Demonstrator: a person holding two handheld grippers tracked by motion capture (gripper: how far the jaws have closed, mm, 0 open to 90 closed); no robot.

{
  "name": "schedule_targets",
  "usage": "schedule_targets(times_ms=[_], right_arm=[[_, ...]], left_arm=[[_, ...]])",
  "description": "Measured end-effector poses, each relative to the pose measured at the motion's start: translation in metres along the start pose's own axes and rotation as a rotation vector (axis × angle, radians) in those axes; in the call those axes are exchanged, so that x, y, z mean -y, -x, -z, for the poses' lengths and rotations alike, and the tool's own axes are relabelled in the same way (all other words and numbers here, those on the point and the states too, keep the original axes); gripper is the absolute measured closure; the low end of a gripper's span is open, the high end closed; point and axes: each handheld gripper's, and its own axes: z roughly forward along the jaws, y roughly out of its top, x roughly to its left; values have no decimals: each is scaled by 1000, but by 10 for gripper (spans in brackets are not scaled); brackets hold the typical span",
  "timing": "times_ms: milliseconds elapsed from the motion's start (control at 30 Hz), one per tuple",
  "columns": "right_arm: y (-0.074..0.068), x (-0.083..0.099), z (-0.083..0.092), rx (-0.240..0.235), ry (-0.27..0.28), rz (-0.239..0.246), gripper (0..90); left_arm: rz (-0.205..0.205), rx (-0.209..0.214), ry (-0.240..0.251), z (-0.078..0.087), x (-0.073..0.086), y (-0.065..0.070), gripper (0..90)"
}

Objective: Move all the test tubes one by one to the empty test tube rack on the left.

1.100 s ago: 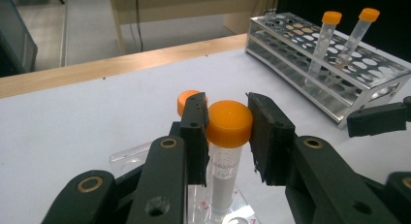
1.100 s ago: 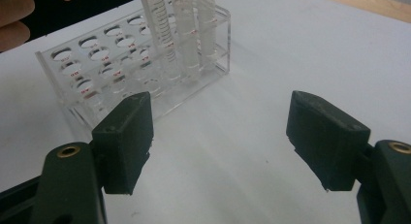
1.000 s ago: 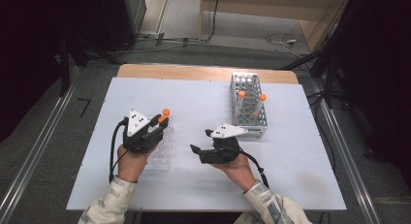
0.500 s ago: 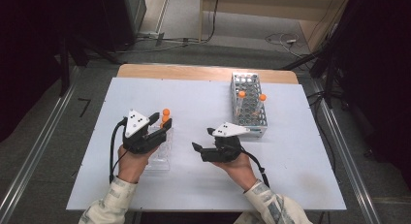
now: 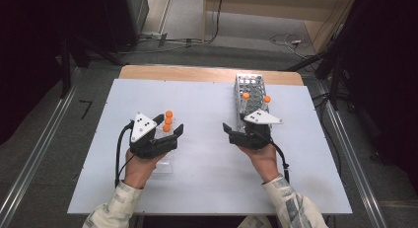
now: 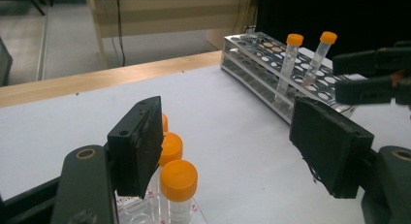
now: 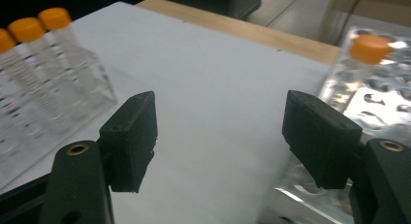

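White sheeting covers the table [image 5: 207, 178], whose wooden far edge [image 5: 197, 73] shows beyond it, and grey floor with cables lies further off.

On the left, the left gripper [image 5: 170, 132] sits in the person's left hand [image 5: 139, 166], over a clear plastic rack [image 5: 163, 165] at the near left of the table. Three clear tubes with orange screw caps [image 5: 168, 120] stand in that rack in a row running from near to far. In the left gripper view the same caps [image 6: 178, 173] stand just beside the inner face of the left-side jaw. The jaws are apart, having just been opening, and their pads press on nothing. The row of tubes stands at the left pad rather than in the middle of the gap.

On the right, the right gripper [image 5: 235, 131] rests in the right hand [image 5: 263, 159], just left of a metal perforated tube rack [image 5: 250, 86] that stands at the far right. Two more orange-capped tubes [image 5: 246, 100] stand upright in this rack. The right gripper's jaws also stand wide apart, having just been closing a little, with bare white table between them in the right gripper view [image 7: 220, 136]. There the clear rack's tubes appear far left and the metal rack to the right.
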Motion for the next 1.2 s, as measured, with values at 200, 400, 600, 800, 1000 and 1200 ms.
schedule_targets(times_ms=[200, 400, 600, 800, 1000, 1200], right_arm=[[31, 0, 6, 128, 0, -14, 285], [55, 6, 4, 198, -16, -31, 290], [74, 11, 1, 223, -26, -59, 316], [92, 15, -6, 231, -26, -106, 400], [102, 19, -17, 249, -27, -111, 484], [107, 19, -23, 259, -16, -111, 560]], left_arm=[[0, 2, -1, -1, 1, 0, 289], [-5, 1, -2, -2, 2, -1, 289], [-6, 2, -1, -2, 2, 0, 290], [-8, 6, 0, -3, 3, 2, 291], [-4, 13, 6, -3, 2, 2, 288], [8, 20, -6, -5, 1, 3, 183]])
